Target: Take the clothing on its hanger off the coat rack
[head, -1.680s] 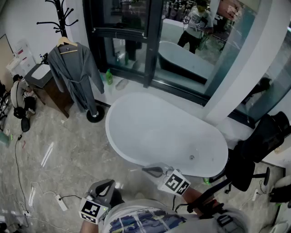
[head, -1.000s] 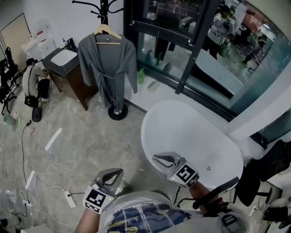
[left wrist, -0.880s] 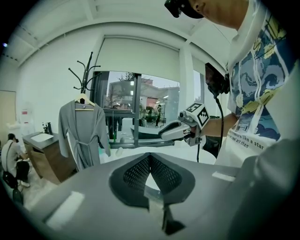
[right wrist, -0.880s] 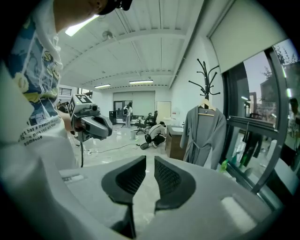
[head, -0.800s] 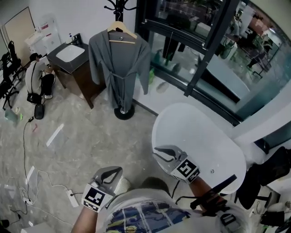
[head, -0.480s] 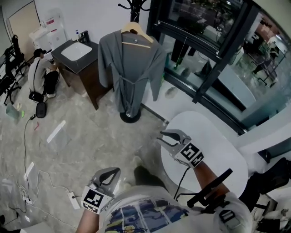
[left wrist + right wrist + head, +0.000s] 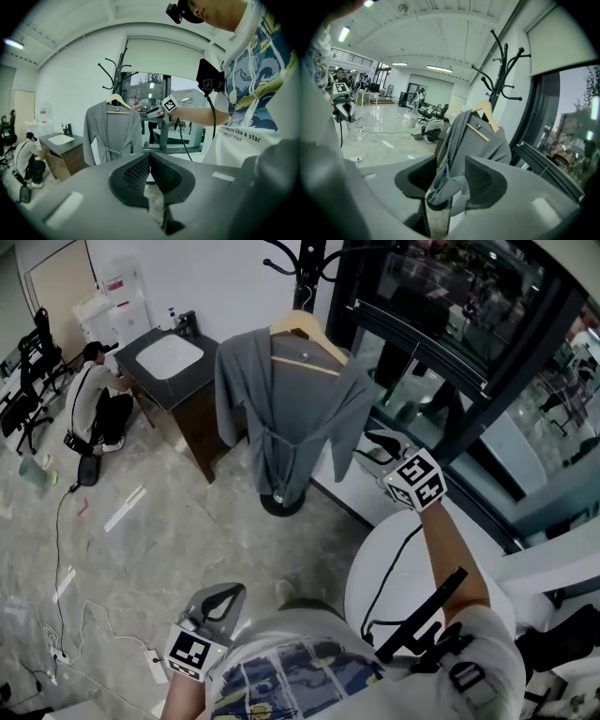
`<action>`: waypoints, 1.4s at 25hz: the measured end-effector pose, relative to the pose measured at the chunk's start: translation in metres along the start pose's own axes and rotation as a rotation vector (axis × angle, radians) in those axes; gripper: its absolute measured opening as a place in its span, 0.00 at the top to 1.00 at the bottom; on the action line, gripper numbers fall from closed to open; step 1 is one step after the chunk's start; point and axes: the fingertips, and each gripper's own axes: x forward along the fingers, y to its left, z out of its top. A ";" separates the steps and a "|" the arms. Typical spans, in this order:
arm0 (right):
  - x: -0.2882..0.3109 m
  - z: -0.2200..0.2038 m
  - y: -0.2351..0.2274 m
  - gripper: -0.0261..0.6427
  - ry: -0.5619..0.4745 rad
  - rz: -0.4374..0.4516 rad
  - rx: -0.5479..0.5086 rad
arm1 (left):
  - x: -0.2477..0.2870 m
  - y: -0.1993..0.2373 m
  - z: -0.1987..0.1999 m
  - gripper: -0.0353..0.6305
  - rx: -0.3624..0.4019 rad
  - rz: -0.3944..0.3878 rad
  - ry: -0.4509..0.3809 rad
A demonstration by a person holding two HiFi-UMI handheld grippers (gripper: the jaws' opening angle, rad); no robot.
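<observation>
A grey robe (image 7: 281,418) hangs on a wooden hanger (image 7: 305,334) from the black coat rack (image 7: 305,259). My right gripper (image 7: 364,451) is held up just right of the robe's sleeve and points at it. Its jaws are opening and nothing is between them. In the right gripper view the robe (image 7: 476,145) and hanger (image 7: 487,117) show beyond the parted jaws (image 7: 450,180). My left gripper (image 7: 220,601) hangs low by my body, shut and empty. From the left gripper view (image 7: 149,157) the robe (image 7: 112,133) is a few steps away.
A dark cabinet with a white sink (image 7: 169,357) stands left of the rack, and a person (image 7: 98,399) crouches beside it. A white bathtub (image 7: 375,568) lies below my right arm. A dark-framed glass wall (image 7: 450,352) runs behind. Cables and a power strip (image 7: 155,662) lie on the floor.
I have come closer to the rack. The right gripper rose from over the bathtub to beside the robe's sleeve, and its jaws parted. The left gripper stayed low.
</observation>
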 end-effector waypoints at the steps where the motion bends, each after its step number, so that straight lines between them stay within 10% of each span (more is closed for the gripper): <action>1: 0.010 0.004 -0.020 0.68 0.007 -0.014 -0.009 | 0.008 0.007 0.004 0.94 -0.007 0.005 0.001; 9: 0.085 0.035 -0.137 0.53 0.038 -0.054 -0.027 | 0.061 0.045 0.022 0.94 0.033 -0.003 0.014; 20: 0.168 0.047 -0.156 0.46 0.096 0.278 0.087 | 0.075 0.070 0.016 0.94 -0.023 0.044 0.047; 25: 0.166 0.057 -0.146 0.94 0.056 0.335 0.077 | 0.068 0.074 0.017 0.94 -0.049 0.071 0.038; 35: 0.149 0.070 -0.142 0.95 0.039 0.243 0.103 | 0.045 0.062 0.004 0.94 -0.041 0.084 0.032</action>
